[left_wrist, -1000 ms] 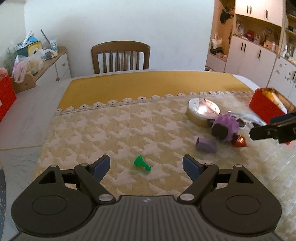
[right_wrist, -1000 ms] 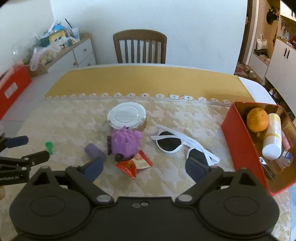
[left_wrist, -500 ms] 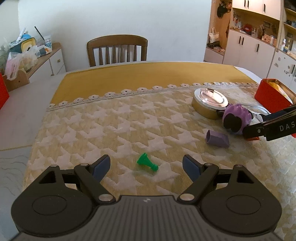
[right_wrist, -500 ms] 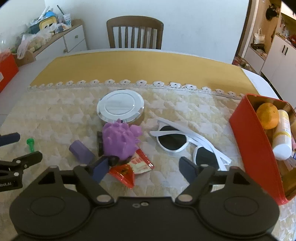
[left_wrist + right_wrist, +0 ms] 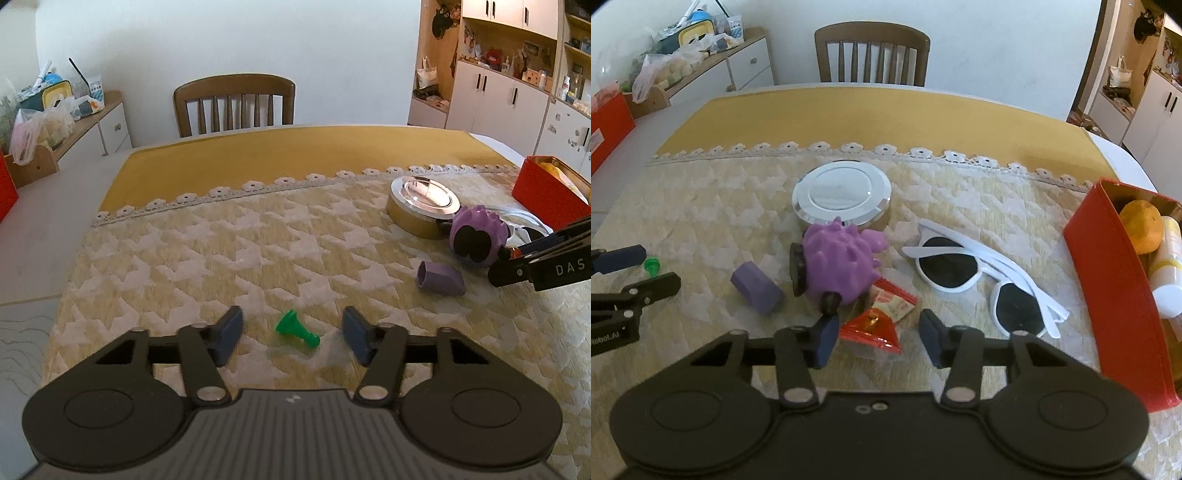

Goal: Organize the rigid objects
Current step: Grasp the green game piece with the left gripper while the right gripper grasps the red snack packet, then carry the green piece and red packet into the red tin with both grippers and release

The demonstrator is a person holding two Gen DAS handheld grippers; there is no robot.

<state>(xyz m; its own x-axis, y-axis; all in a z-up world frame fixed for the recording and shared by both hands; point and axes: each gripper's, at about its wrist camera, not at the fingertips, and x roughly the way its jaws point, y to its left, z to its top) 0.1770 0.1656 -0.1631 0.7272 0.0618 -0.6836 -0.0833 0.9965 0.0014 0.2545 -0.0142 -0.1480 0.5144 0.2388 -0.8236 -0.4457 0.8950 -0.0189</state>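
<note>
A small green pawn-shaped piece (image 5: 295, 328) lies on its side on the patterned tablecloth. It sits between the blue pads of my left gripper (image 5: 293, 335), whose jaws are closing with gaps still on both sides. In the right wrist view a red snack packet (image 5: 871, 328) lies between the pads of my right gripper (image 5: 878, 338). Those jaws are closing too, and the pads do not press on the packet. Just beyond it rest a purple spiky toy (image 5: 842, 262) and a purple block (image 5: 757, 282).
A round silver-lidded tin (image 5: 842, 194) and white sunglasses (image 5: 979, 273) lie mid-table. At the right edge a red box (image 5: 1108, 288) holds an orange and a bottle. A wooden chair (image 5: 234, 103) stands behind the table. The left gripper's fingers (image 5: 653, 286) show at the far left.
Both pairs of jaws have narrowed, the left around the green piece and the right around the red packet. Before that, both grippers sank a little toward the table.
</note>
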